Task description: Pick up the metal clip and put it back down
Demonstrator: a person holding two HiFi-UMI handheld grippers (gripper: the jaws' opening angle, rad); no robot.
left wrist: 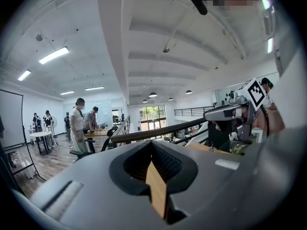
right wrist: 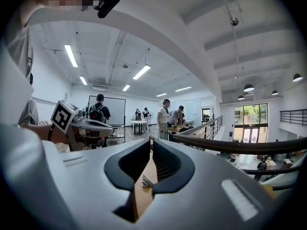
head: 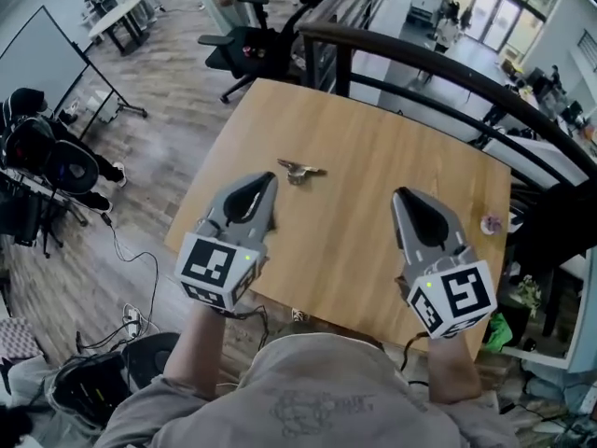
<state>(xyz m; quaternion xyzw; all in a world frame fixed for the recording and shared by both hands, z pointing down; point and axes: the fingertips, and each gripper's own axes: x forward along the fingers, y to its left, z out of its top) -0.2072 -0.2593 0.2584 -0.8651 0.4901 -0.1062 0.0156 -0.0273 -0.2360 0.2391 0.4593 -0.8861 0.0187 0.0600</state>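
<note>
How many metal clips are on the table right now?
1. The metal clip lies on the wooden table, just beyond the tips of the left gripper and apart from the right gripper. No other shows, though both grippers cover some tabletop.

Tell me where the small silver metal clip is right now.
In the head view the small silver metal clip lies on the light wooden table, left of centre, just beyond the grey left gripper and farther from the grey right gripper.

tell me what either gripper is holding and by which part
Nothing is held: the small silver metal clip lies on the light wooden table, apart from the left gripper and right gripper.
</note>
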